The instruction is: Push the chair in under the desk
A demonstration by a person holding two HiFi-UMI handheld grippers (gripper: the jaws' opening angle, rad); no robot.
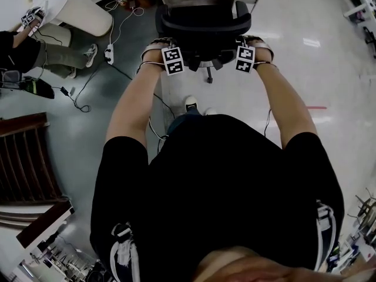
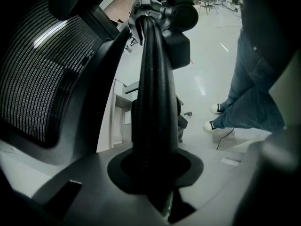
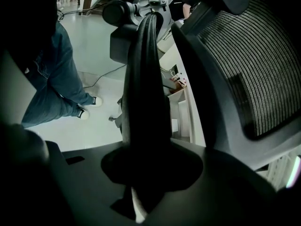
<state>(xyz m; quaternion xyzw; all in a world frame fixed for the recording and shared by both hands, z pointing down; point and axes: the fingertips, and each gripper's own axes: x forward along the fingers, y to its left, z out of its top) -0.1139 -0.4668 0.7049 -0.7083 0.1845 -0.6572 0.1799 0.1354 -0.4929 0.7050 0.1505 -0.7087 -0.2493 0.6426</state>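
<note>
Both arms reach straight out toward the far side, elbows nearly locked. The left arm (image 1: 132, 107) and right arm (image 1: 288, 107) are bare below short black sleeves and run almost parallel. The left gripper (image 1: 160, 44) and right gripper (image 1: 254, 43) sit level with each other and well apart, both tipped steeply downward. Each one's marker cube faces up: the left cube (image 1: 172, 60) and the right cube (image 1: 245, 59). The left gripper's fingers are clamped on the left armrest (image 2: 153, 102), and the right gripper's fingers on the right armrest (image 3: 143, 93).
</note>
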